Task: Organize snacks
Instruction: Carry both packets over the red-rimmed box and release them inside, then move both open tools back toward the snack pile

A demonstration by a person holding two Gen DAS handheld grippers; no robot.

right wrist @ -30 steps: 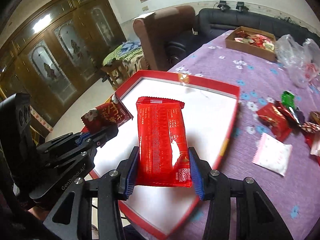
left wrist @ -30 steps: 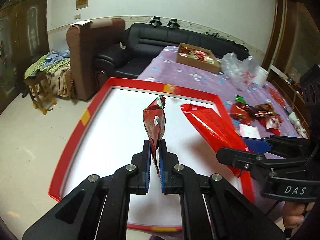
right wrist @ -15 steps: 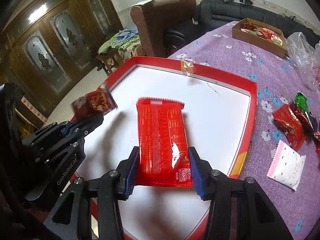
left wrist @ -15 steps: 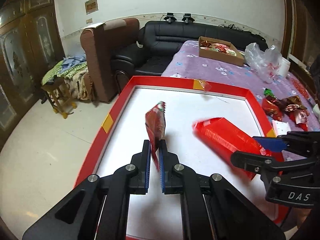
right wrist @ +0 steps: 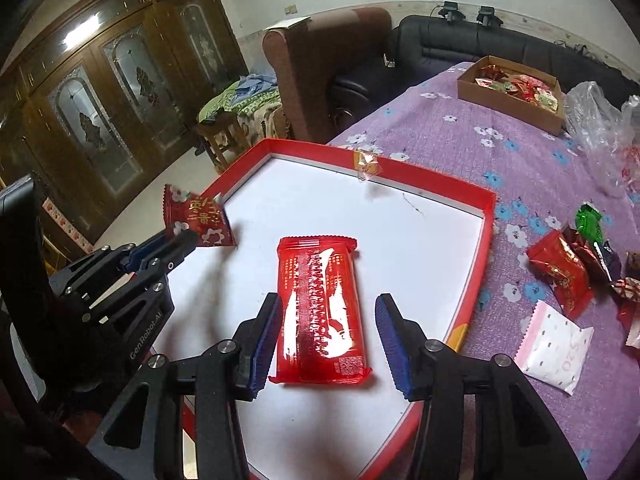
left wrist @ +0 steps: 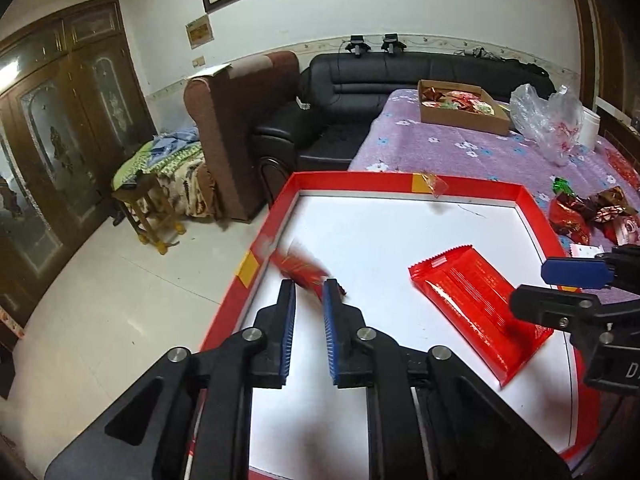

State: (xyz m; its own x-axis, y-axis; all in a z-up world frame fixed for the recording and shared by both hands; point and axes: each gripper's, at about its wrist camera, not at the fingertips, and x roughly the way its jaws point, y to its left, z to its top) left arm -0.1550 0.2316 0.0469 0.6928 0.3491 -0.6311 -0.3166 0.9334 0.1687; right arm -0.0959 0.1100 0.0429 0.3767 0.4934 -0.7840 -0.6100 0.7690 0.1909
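A red-rimmed white tray lies on the purple table. My left gripper is open over the tray's left side; a small red snack packet is blurred just beyond its tips, falling free. My right gripper is open, and a long red wrapped bar lies flat on the tray between its spread fingers, apart from both.
Loose snacks and a pink-white sachet lie on the purple cloth right of the tray. A cardboard box of snacks and a plastic bag stand at the back. A tape scrap sits on the tray's far rim.
Both grippers have opened. The long red bar now lies flat on the tray. The small packet has left my left gripper and tips down to the left.
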